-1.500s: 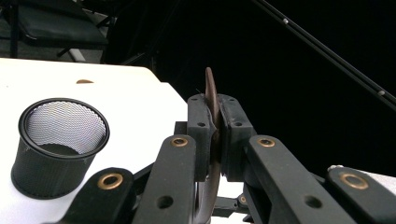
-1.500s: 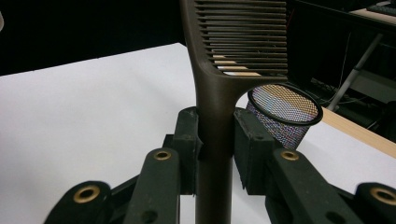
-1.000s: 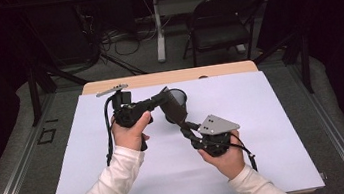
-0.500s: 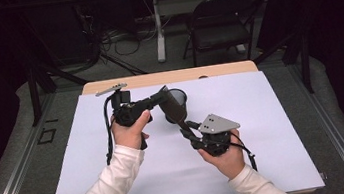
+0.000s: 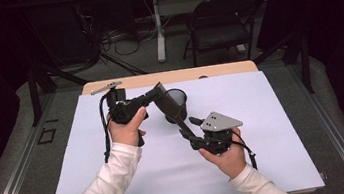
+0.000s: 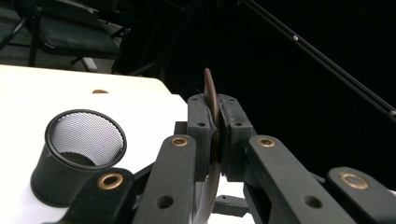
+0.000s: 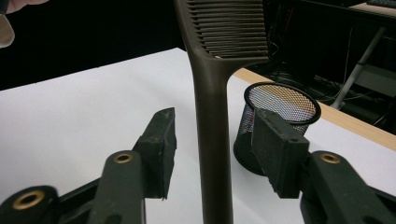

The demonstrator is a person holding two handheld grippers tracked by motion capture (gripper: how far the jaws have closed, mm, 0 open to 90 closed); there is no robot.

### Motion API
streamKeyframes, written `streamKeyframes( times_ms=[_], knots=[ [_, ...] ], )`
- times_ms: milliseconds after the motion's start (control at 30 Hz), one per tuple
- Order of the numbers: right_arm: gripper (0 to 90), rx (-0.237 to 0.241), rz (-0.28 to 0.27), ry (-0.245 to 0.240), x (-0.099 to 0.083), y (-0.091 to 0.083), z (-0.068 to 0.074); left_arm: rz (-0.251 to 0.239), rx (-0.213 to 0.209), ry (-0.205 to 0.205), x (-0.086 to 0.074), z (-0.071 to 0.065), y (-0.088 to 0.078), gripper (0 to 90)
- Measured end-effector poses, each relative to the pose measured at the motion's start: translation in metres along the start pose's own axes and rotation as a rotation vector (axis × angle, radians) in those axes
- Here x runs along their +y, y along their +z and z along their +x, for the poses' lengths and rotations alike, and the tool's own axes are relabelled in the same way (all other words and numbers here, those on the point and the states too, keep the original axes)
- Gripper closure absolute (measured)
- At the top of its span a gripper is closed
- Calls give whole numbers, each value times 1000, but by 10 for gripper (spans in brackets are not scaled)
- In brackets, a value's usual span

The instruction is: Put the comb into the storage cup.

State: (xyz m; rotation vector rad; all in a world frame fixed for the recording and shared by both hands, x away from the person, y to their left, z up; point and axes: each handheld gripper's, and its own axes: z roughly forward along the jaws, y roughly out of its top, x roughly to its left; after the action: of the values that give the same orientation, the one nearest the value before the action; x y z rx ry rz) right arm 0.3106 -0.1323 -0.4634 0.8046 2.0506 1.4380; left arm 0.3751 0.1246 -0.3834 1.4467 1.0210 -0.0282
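A: How far along can the work be judged to be?

B: Starting at the left, the left gripper (image 5: 152, 98) is seen clamped on the toothed end of a dark comb (image 5: 171, 109), which is held in the air above the white sheet. In the left gripper view the comb (image 6: 211, 100) is pinched edge-on between the closed jaws. So the lifting is done; a handover, or a drop into the mesh cup (image 5: 176, 104), is judged to be left.

A: And further right?

B: The comb's handle (image 7: 212, 154) is framed by the right gripper (image 7: 212, 151), whose jaws are spread apart on either side without touching it. No grasp has been made there yet.

A: What else is around, and is anything in the way?

B: The mesh cup stands just behind the comb, empty as far as can be seen. A small grey strip (image 5: 105, 87) lies at the table's far left edge, well apart. Nothing is seen blocking the handle.
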Motion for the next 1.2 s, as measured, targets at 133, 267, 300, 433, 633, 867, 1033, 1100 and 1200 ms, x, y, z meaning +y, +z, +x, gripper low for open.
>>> streamKeyframes(
  times_ms=[133,267,300,433,633,867,1033,1100,1200],
  knots=[
    [447,-3,0,3,1,0,-1,-19,22,12,3,0,-2,847],
    [425,-9,1,12,3,0,-2,-31,30,20,7,0,-3,847],
    [422,-11,-2,16,3,0,-3,-33,32,20,7,0,-3,848],
    [413,-16,-1,23,4,0,-5,-40,43,24,10,-1,-3,848],
    [417,-15,-9,48,4,-1,-11,-50,58,38,16,-3,-3,847],
    [453,-33,2,37,5,-1,-15,-64,82,48,23,-4,0,848],
    [470,-27,16,46,5,-2,-16,-72,96,48,27,-4,3,848],
    [478,-20,27,60,5,-1,-17,-75,102,49,29,-3,4,847],
    [478,-9,36,67,5,-1,-17,-84,110,50,33,-3,5,847]
  ],
)
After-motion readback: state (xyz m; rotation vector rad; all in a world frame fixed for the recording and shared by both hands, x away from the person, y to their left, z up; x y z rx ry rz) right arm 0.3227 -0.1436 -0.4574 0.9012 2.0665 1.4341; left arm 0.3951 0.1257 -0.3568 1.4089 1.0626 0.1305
